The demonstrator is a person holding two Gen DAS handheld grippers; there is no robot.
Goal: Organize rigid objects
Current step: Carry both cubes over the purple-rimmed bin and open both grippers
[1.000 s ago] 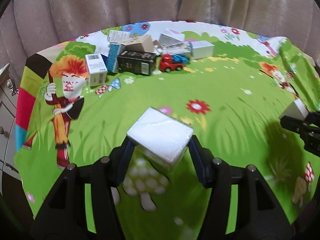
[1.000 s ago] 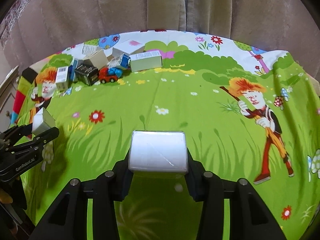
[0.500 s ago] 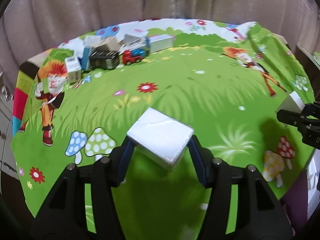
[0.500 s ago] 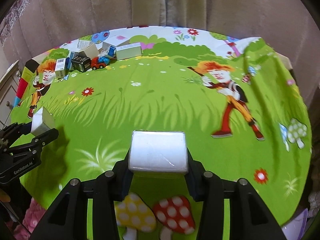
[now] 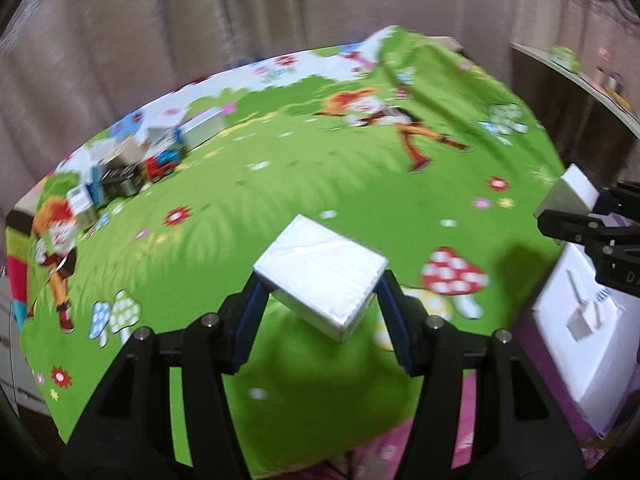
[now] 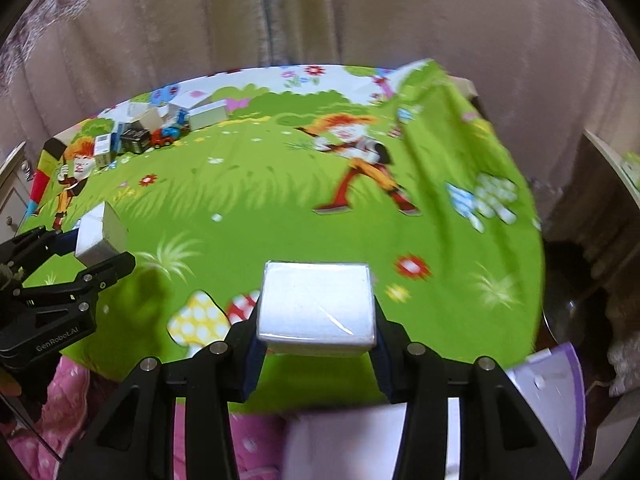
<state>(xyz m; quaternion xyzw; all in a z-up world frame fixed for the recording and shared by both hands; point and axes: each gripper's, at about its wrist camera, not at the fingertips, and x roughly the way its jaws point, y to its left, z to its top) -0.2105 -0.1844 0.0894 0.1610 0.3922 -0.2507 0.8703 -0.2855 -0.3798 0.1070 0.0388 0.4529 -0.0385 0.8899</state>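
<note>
My left gripper is shut on a white box, held tilted above the near edge of the green cartoon tablecloth. My right gripper is shut on another white box, held level above the same edge. Each gripper shows in the other's view: the right one with its box at the right, the left one with its box at the left. A pile of small boxes and a red toy truck lies at the far left of the table; it also shows in the left wrist view.
A white container with a purple rim sits below the table's near right edge. Pink fabric lies below the near edge. Curtains hang behind the table. A shelf stands at the right.
Both grippers have pulled back toward the near edge and swung right, each still holding its white box. The pile now looks farther away and the white container has come into view.
</note>
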